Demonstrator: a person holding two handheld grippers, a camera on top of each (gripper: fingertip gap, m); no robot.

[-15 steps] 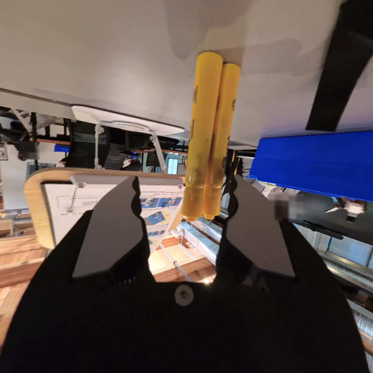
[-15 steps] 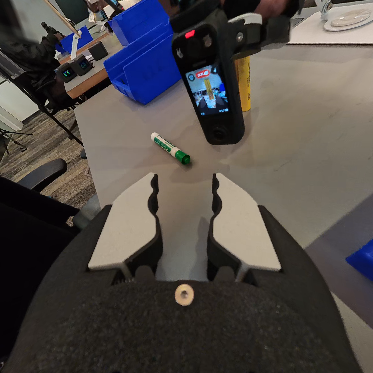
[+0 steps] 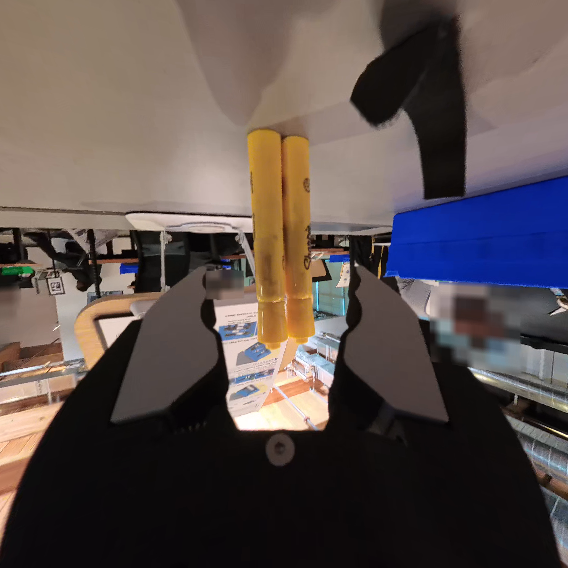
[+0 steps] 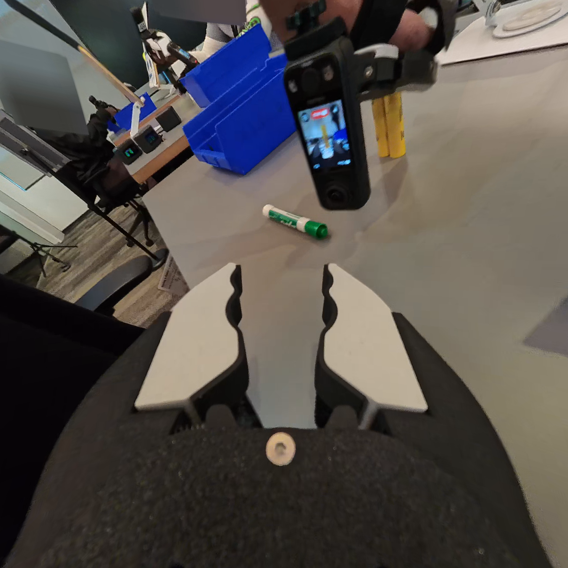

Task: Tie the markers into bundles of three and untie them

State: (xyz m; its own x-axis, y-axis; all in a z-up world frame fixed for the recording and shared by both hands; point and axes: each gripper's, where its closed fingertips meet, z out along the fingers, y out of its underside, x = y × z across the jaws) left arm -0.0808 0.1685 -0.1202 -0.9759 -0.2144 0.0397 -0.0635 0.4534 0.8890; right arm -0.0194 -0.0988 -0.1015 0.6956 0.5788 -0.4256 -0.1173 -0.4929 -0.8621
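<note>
Two yellow markers (image 3: 279,233) stand upright side by side on the grey table (image 3: 123,123); this view is upside down. My left gripper (image 3: 279,273) is open around their upper ends, and neither finger touches them. In the right wrist view the yellow markers (image 4: 388,129) stand beyond the left gripper's camera (image 4: 332,129), which a hand holds over them. A green marker (image 4: 295,221) lies flat on the table (image 4: 461,246) ahead of my right gripper (image 4: 281,267), which is open and empty. A black strap (image 3: 436,123) lies on the table near the markers.
A blue bin (image 4: 246,123) stands at the table's far left, also in the left wrist view (image 3: 479,236). A white plate-like stand (image 4: 522,18) is at the back right. The table's left edge drops to the floor, with a chair (image 4: 116,282) and tripods there. About 25 centimetres separates my left fingertips from my right.
My left gripper has drawn back a little, so the yellow markers sit farther out and centred between its fingers. The right wrist view has tilted and now shows both yellow markers beside the camera.
</note>
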